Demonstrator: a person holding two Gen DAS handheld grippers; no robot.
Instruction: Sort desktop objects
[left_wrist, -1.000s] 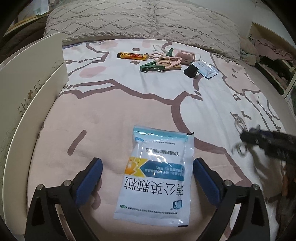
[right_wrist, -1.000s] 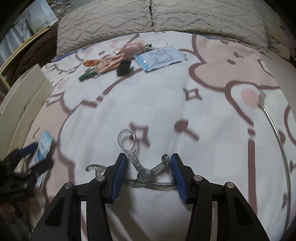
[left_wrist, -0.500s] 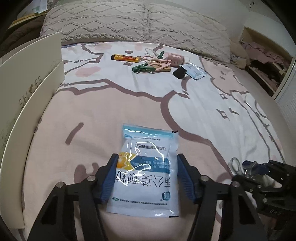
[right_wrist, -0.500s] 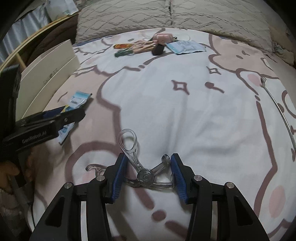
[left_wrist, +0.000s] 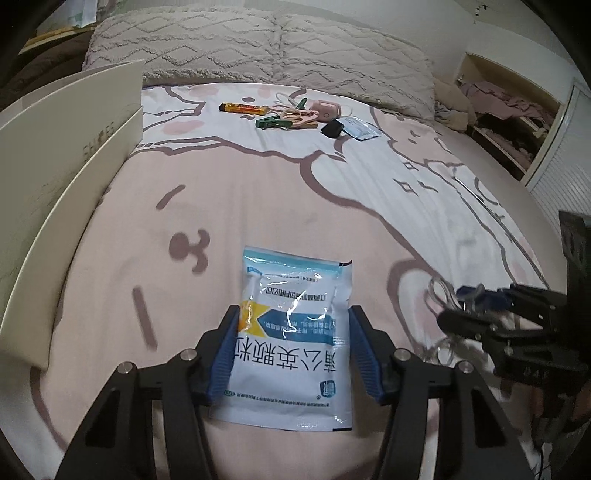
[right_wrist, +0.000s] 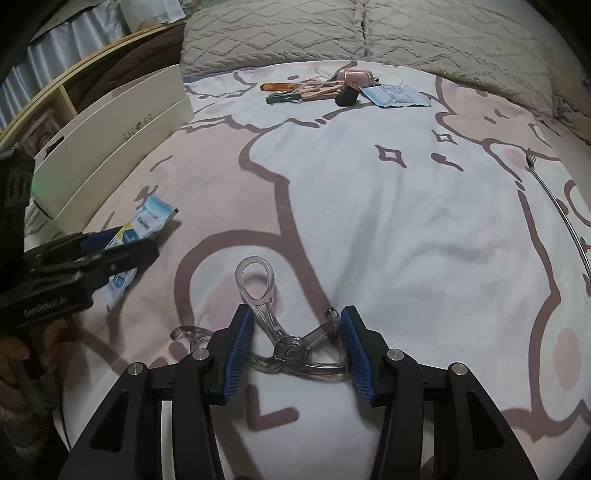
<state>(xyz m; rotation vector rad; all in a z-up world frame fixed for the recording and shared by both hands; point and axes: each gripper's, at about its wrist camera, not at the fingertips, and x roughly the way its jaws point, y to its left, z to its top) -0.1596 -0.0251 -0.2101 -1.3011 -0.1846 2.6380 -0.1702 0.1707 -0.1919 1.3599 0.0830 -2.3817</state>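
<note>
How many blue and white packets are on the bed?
2. One packet sits pinched between the left gripper fingers, near the white box. A smaller packet lies far off by the pillows, beside the pile of small things. Others may hide in that pile.

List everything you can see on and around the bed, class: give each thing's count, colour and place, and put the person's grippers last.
medicine sachet: 1, white and blue, between left fingers
clear plastic clip: 1, transparent, between right fingers
small sachet: 1, pale blue, far pile
green clothespin: 1, far pile
yellow bar: 1, far pile
pink case: 1, far pile
black block: 1, far pile
box: 1, cream, left edge
pillows: 2, grey, headboard
left gripper: 1, closed on sachet
right gripper: 1, closed on clip
</note>
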